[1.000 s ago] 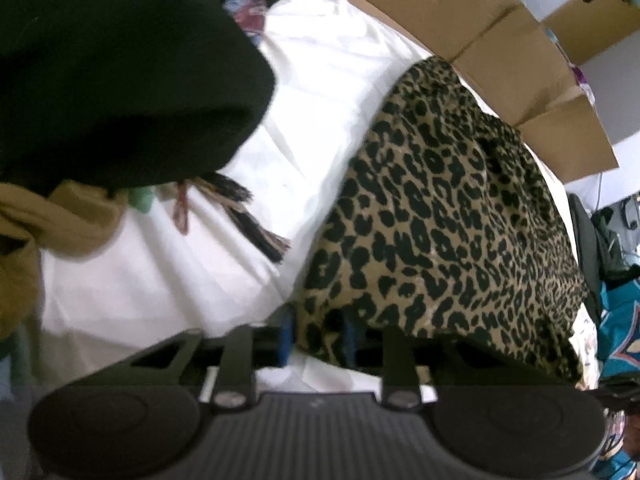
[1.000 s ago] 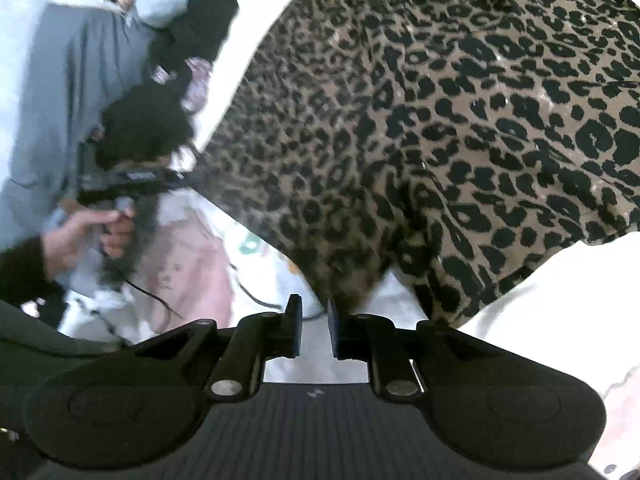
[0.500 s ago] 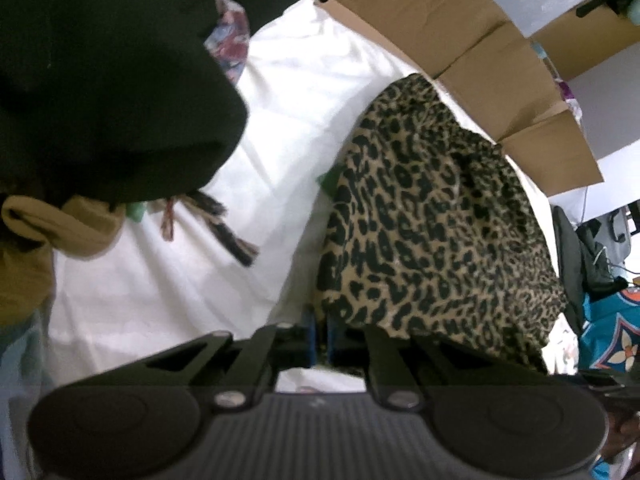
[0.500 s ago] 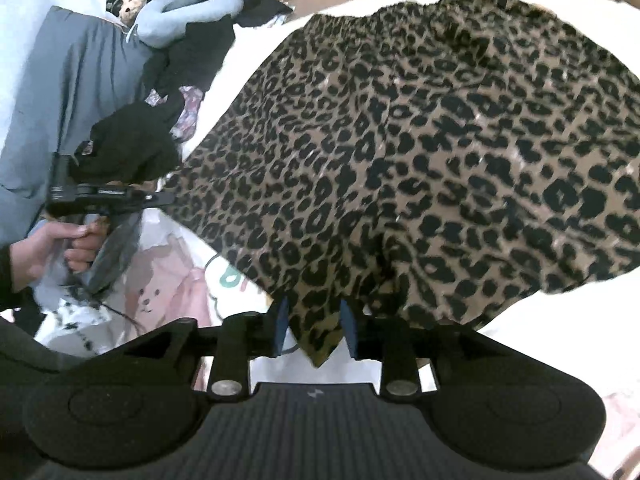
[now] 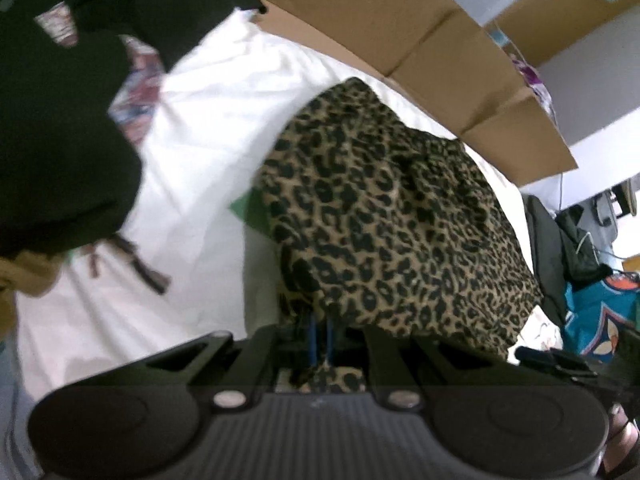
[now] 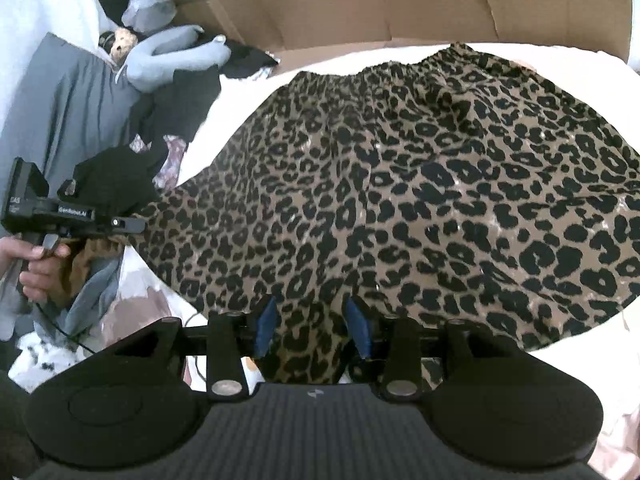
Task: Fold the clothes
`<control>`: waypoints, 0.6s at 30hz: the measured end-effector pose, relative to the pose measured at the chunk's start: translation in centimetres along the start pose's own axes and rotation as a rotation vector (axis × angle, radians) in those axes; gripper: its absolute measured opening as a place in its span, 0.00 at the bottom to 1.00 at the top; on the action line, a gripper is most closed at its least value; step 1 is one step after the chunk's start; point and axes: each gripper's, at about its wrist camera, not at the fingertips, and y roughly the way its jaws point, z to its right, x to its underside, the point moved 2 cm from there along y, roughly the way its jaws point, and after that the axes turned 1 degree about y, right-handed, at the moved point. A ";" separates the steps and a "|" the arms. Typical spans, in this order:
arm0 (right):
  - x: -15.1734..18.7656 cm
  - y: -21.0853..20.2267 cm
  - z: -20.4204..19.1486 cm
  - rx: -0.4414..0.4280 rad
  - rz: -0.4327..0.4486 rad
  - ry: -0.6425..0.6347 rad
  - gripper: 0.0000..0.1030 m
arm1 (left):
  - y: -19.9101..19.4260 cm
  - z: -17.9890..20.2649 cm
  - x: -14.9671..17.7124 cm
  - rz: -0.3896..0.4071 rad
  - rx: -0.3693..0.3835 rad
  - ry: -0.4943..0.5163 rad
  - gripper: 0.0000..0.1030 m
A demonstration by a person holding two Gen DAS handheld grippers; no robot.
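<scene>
Right wrist view: our right gripper [image 6: 312, 326] stands with jaws parted, the hem of the leopard skirt [image 6: 420, 184] lying between them, ungripped. Its waistband lies far from us by the cardboard; the hem runs leftward to our left gripper [image 5: 320, 334], clenched on the hem's other corner over the white sheet [image 5: 208, 152].

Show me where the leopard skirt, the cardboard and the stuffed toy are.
skirt [image 6: 420, 184], right wrist view, middle of the spread fabric.
cardboard [image 5: 400, 20], left wrist view, a flat panel behind the bed.
stuffed toy [image 6: 180, 56], right wrist view, its blue-grey limb.
</scene>
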 end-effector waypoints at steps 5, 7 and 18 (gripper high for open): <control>-0.5 1.3 -1.8 -0.027 0.017 -0.046 0.45 | 0.6 1.7 -0.7 0.000 0.003 0.007 0.05; -0.7 1.9 -2.5 -0.038 0.023 -0.066 0.45 | 0.8 2.3 -1.1 0.004 -0.014 0.000 0.05; -1.4 4.4 -6.2 -0.086 0.082 -0.180 0.45 | 3.0 6.0 -2.2 -0.005 -0.074 0.042 0.05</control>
